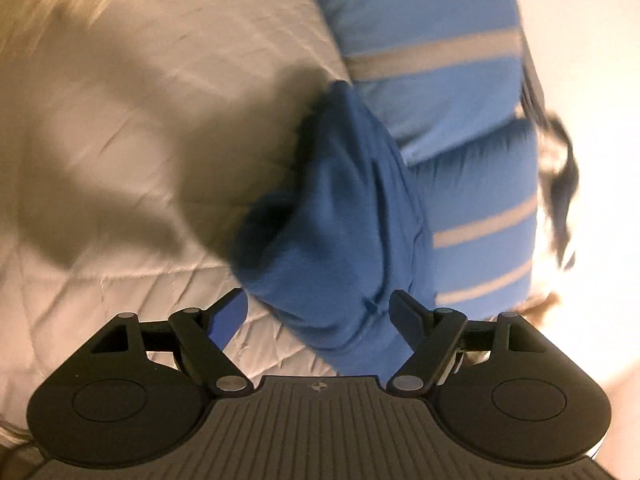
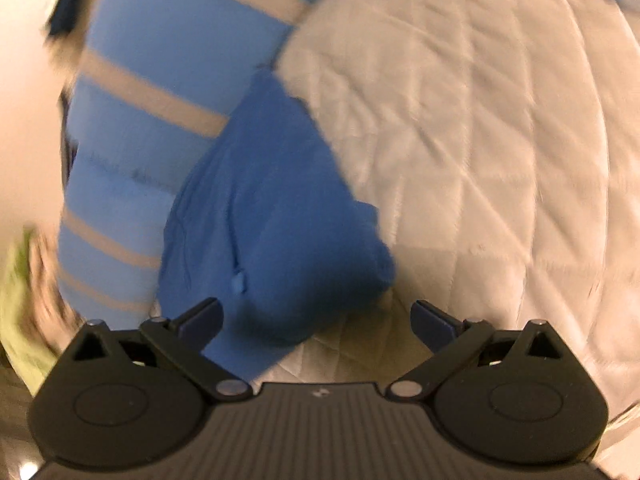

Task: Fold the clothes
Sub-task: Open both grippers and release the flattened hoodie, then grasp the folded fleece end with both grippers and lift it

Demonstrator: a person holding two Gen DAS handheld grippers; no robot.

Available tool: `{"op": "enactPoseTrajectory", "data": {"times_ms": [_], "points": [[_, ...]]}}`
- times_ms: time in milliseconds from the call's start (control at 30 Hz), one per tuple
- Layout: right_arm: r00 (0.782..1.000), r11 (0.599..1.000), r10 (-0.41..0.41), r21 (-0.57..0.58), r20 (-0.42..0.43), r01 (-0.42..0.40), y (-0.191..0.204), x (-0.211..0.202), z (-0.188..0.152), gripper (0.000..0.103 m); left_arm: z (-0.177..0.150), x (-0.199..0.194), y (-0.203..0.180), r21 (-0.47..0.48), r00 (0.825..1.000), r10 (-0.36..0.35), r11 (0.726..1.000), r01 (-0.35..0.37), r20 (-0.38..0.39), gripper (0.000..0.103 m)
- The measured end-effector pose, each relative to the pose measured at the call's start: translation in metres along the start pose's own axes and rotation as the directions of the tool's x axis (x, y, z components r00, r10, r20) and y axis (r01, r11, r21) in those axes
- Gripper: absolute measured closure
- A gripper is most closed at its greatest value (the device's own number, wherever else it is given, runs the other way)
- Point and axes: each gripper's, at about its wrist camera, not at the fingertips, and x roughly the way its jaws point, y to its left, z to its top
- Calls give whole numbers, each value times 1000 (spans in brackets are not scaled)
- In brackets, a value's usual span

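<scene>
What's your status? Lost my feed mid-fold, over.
Left claw open, right claw open, neither gripping. Dark blue cloth garment bunched on quilted beige bedspread, against light blue striped pillow. Nothing in the way.

Motion-blurred dark object (image 1: 560, 184) beside striped cloth (image 1: 460, 60)

A bed covered by a cream quilt (image 1: 132, 128) stitched in diamonds is carrying everything. A dark blue garment (image 1: 336, 216) is lying bunched on it at the near middle. Beside it, reaching toward the far side, a light blue cloth with beige stripes (image 1: 460, 92) is lying on the quilt (image 2: 480, 128), touching the dark garment (image 2: 264, 208); the striped cloth (image 2: 160, 92) is blurring at its edges.
</scene>
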Motion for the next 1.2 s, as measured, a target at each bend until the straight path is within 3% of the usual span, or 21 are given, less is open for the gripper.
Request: {"op": "enactPoseTrajectory", "data": {"times_ms": [67, 167, 267, 433, 733, 800, 867, 967, 1033, 1200], "points": [[998, 992, 54, 110, 24, -56, -15, 7, -1, 0, 0, 6, 11, -51, 999, -49, 997, 50, 8, 25], [995, 978, 91, 187, 38, -96, -24, 21, -2, 0, -1, 19, 21, -97, 994, -100, 990, 103, 32, 25], [992, 966, 107, 229, 59, -118, -28, 34, -1, 0, -1, 32, 30, -160, 995, -84, 983, 92, 54, 25], [991, 967, 87, 230, 104, -109, -20, 47, 5, 0, 0, 45, 26, -193, 989, -107, 973, 125, 99, 25], [971, 954, 128, 243, 200, -176, -19, 59, 14, 2, 7, 57, 27, -279, 985, -96, 951, 133, 143, 28], [967, 956, 116, 238, 227, -171, -19, 59, 13, 14, 7, 57, 30, -290, 984, -96, 947, 136, 150, 37], [970, 960, 79, 246, 231, -137, -20, 61, 14, 49, 8, 56, 32, -295, 984, -96, 946, 138, 151, 46], [975, 966, 65, 232, 211, -115, -20, 63, 16, 68, 9, 54, 28, -272, 987, -74, 956, 111, 143, 63], [977, 980, 48, 181, 208, -86, -11, 59, 18, 74, 10, 49, 18, -227, 989, -45, 971, 76, 138, 70], [975, 997, 13, 69, 224, -29, 16, 42, 14, 78, 6, 26, -19, -96, 988, -24, 995, 39, 154, 75]]}}
